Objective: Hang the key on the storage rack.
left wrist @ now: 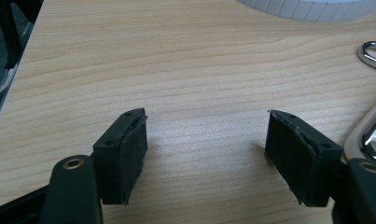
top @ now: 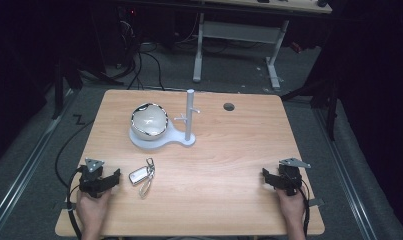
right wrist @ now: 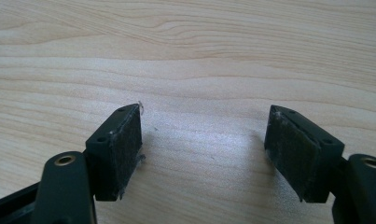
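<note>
A silver key fob on a metal ring and carabiner (top: 143, 176) lies flat on the wooden table (top: 229, 160), just right of my left gripper (top: 115, 176). That gripper rests near the front left corner, open, with bare wood between its pads. In the left gripper view (left wrist: 206, 133) the fob's edge (left wrist: 368, 135) and the ring (left wrist: 372, 53) show at the right. My right gripper (top: 265, 176) sits near the front right corner, open over bare wood (right wrist: 204, 128). A white stand (top: 161, 139) with an upright pegged post (top: 189, 114) holds a shiny white bowl (top: 149, 120) at mid-table.
A round cable hole (top: 229, 106) sits near the table's far edge. Beyond the table are a white desk frame (top: 239, 35) and cables on the dark floor. The stand's base rim (left wrist: 311, 7) shows at the top of the left gripper view.
</note>
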Demonstrator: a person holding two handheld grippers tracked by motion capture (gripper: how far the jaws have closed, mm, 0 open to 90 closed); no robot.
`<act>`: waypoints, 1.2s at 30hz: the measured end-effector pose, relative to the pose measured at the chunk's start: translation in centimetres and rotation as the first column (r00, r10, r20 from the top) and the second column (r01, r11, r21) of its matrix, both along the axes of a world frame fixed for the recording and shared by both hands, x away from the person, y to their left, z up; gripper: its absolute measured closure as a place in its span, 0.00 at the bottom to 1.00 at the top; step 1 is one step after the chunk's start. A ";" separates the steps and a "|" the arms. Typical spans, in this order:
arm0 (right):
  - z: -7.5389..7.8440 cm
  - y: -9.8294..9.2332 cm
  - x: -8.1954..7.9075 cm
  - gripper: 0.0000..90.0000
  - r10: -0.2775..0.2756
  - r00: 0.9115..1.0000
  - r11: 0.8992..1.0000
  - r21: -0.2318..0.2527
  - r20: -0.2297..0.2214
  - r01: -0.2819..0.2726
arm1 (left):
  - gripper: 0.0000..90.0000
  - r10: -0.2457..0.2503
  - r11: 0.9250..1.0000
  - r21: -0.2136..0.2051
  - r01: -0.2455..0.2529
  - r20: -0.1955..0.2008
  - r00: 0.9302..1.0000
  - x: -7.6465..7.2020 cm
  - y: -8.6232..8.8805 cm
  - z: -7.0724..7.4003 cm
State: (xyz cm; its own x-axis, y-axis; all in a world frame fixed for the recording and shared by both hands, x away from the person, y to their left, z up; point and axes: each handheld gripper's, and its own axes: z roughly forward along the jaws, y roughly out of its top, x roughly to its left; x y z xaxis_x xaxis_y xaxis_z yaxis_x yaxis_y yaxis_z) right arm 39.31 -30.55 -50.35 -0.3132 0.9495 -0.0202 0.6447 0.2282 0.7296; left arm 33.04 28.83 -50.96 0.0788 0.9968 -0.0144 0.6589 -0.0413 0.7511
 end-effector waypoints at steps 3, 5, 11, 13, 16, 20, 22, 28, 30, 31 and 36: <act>0.0 0.0 0.0 0.31 0.000 1.000 1.000 0.000 0.000 0.000 | 0.33 -0.001 1.000 0.000 0.001 0.000 1.000 0.0 0.0 0.0; 0.0 0.0 0.0 0.31 0.000 1.000 1.000 0.000 0.000 0.000 | 0.33 0.001 1.000 -0.001 -0.001 0.001 1.000 0.0 0.0 0.0; 0.0 0.0 0.0 0.31 0.000 1.000 1.000 0.000 0.000 0.000 | 0.32 0.000 1.000 -0.004 0.000 0.000 1.000 0.0 0.0 0.0; 0.0 0.0 0.0 0.31 0.000 1.000 1.000 0.000 0.000 0.000 | 0.32 0.000 1.000 -0.004 0.000 -0.001 1.000 0.0 0.0 0.0; 0.0 0.0 0.0 0.31 0.000 1.000 1.000 0.000 0.000 0.000 | 0.32 -0.001 1.000 -0.004 0.001 0.000 1.000 0.0 0.0 0.0; 0.0 0.0 0.0 0.31 0.000 1.000 1.000 0.000 0.000 0.000 | 0.31 -0.006 1.000 -0.004 0.006 -0.002 1.000 0.0 0.0 0.0; 0.0 0.0 0.0 0.31 0.000 1.000 1.000 0.000 -0.001 0.000 | 0.30 -0.011 1.000 -0.003 0.011 -0.003 1.000 0.0 -0.1 0.0; 0.0 0.0 0.0 0.31 0.000 1.000 1.000 0.000 0.000 0.000 | 0.30 -0.024 1.000 -0.003 0.024 -0.004 1.000 0.0 0.0 0.0; 0.0 0.0 0.0 0.31 0.001 1.000 1.000 0.001 0.001 -0.001 | 0.31 -0.029 0.999 -0.020 0.029 -0.008 1.000 -0.1 0.2 0.1; 0.0 0.0 0.0 0.31 0.000 1.000 1.000 0.001 0.001 0.000 | 0.31 -0.032 0.999 -0.037 0.031 -0.008 0.999 -0.1 0.3 0.2; 0.0 0.0 0.0 0.31 0.001 1.000 1.000 0.001 0.001 -0.001 | 0.30 -0.030 0.997 -0.064 0.030 0.002 1.000 -0.4 0.5 0.2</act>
State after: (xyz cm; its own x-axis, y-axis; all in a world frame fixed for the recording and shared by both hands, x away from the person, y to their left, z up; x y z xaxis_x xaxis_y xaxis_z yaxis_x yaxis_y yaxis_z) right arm 39.32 -30.54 -50.35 -0.3136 0.9493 -0.0194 0.6440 0.2277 0.7304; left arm 32.63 29.29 -50.81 0.1091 0.9909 -0.0783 0.6572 -0.0128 0.7536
